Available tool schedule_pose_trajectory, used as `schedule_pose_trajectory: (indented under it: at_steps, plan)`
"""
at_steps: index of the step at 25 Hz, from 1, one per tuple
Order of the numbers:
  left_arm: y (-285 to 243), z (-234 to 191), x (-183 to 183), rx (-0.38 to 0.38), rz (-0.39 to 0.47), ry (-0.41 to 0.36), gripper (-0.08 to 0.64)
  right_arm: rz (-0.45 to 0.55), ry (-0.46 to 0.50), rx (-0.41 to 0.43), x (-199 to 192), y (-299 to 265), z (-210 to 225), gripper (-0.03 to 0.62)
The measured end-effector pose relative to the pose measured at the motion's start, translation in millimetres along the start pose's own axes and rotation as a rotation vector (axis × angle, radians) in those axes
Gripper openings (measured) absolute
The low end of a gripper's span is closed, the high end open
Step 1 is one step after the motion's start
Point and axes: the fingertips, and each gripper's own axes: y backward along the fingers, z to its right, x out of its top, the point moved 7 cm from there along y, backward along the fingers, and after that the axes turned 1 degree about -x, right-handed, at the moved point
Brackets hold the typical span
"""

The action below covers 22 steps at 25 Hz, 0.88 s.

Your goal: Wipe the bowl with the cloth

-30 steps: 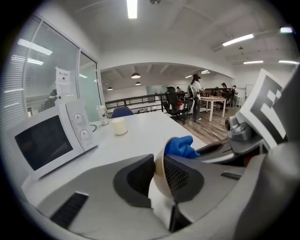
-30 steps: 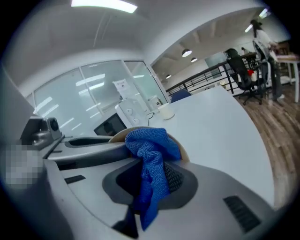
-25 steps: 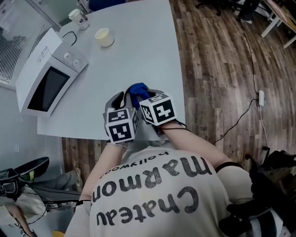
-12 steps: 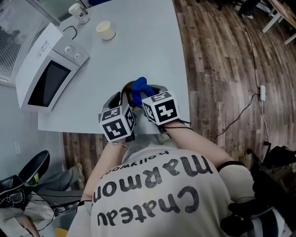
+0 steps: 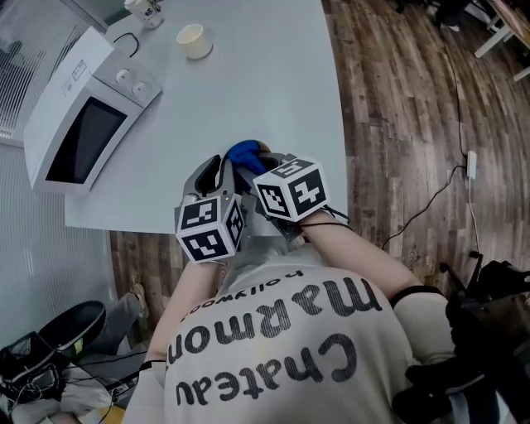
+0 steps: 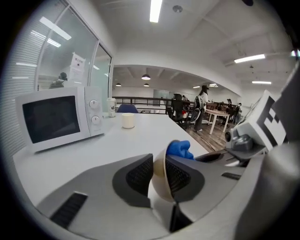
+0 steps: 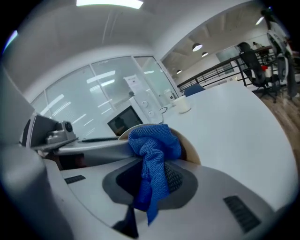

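Observation:
A cream bowl (image 6: 159, 187) is held tipped on its side above the near edge of the white table (image 5: 273, 83). My left gripper (image 6: 158, 174) is shut on the bowl's rim, one pad inside and one outside; its jaws have just been opening a little, with the rim still between them. My right gripper (image 7: 152, 180) is shut on a bunched blue cloth (image 7: 152, 154), whose upper end is pushed into the bowl (image 7: 191, 152). In the head view the cloth (image 5: 244, 152) shows just beyond the two marker cubes, which hide most of the bowl.
A white microwave (image 5: 83, 116) stands at the table's left side. A paper cup (image 5: 195, 40) and a mug (image 5: 141, 7) stand at the far end. Wooden floor (image 5: 414, 124) lies to the right, with a cable across it.
Both grippers have stayed close together at the table's near edge. The right one has shifted slightly rightward with the cloth, and the left marker cube has rolled a little.

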Motion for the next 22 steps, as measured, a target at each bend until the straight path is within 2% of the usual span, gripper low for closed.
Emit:
schedule_pose_trajectory:
  at_steps: [3, 6, 8, 12, 17, 22]
  plan:
    - [-4, -4, -2, -0.004, -0.014, 0.016, 0.072, -0.046, 0.096, -0.028, -1, -7, -1, 0.066]
    - [-9, -8, -4, 0.011, -0.036, 0.031, 0.071, -0.085, 0.204, -0.092, -3, -10, 2, 0.066]
    - [-12, -10, -5, 0.016, -0.043, 0.051, 0.069, -0.098, 0.241, -0.13, -4, -11, 5, 0.066]
    - [-17, -13, -11, 0.022, -0.066, 0.097, 0.069, -0.114, 0.214, -0.168, -7, -9, 13, 0.066]
    - [-25, -18, -12, 0.023, -0.079, 0.099, 0.069, -0.097, 0.193, -0.224, -4, -9, 22, 0.066]
    - [-29, -17, -14, 0.025, -0.084, 0.108, 0.069, -0.078, 0.154, -0.243, -2, 1, 32, 0.066]
